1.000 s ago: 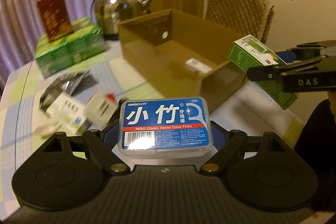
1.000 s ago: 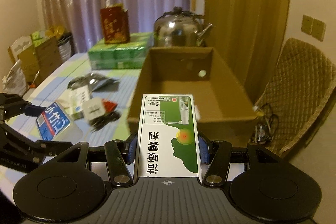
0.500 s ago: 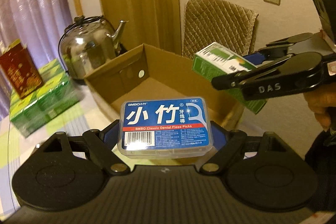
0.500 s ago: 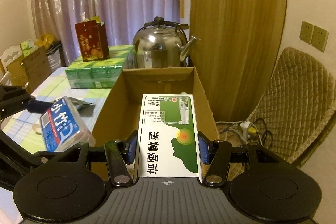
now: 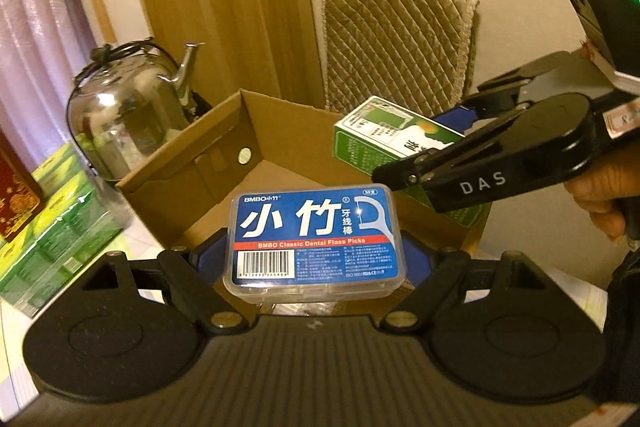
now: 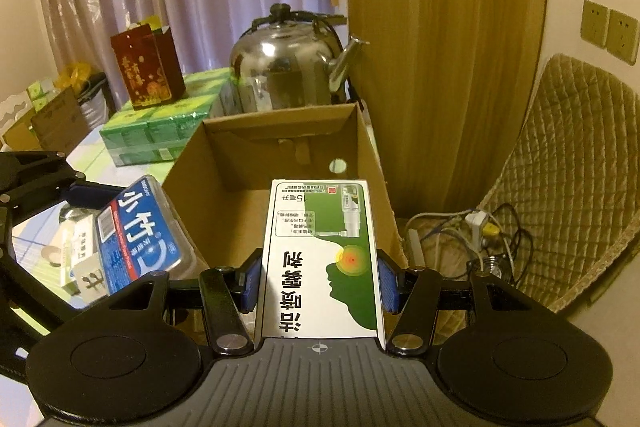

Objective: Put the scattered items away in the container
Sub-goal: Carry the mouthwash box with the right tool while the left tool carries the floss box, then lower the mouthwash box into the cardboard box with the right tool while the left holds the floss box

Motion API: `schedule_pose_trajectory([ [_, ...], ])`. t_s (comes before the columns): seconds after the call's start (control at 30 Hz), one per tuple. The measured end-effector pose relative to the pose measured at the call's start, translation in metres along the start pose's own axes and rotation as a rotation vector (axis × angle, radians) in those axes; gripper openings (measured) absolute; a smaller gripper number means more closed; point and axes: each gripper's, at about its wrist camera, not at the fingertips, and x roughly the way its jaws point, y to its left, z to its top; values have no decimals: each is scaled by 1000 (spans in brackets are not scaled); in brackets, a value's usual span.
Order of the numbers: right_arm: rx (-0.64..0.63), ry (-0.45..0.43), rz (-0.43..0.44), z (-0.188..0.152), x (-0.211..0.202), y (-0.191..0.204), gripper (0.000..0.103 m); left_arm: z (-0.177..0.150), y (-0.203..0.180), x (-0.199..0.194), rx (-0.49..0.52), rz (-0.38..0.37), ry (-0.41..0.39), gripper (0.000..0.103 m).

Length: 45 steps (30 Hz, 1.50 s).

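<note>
Carried up from the table since the earlier frame, now over the cardboard box (image 5: 256, 163): floss case (image 5: 314, 239) clamped in left gripper (image 5: 314, 247), green carton (image 6: 322, 259) clamped in right gripper (image 6: 320, 285). Not yet dropped; small items left on table (image 6: 40, 231).

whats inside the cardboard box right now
The visible floor of the cardboard box is bare brown card. Its near part is covered by the dental floss case and the green medicine carton, so anything there is hidden.
</note>
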Motion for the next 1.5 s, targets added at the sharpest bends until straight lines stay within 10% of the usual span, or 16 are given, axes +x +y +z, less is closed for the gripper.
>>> schedule_pose_trajectory([
  [0.9,-183,155,-33,-16,55,10,53,-8,4,58,365,-128,127,83],
  [1.5,-301,221,-44,-24,67,20,53,-13,3,76,390,-118,183,84],
])
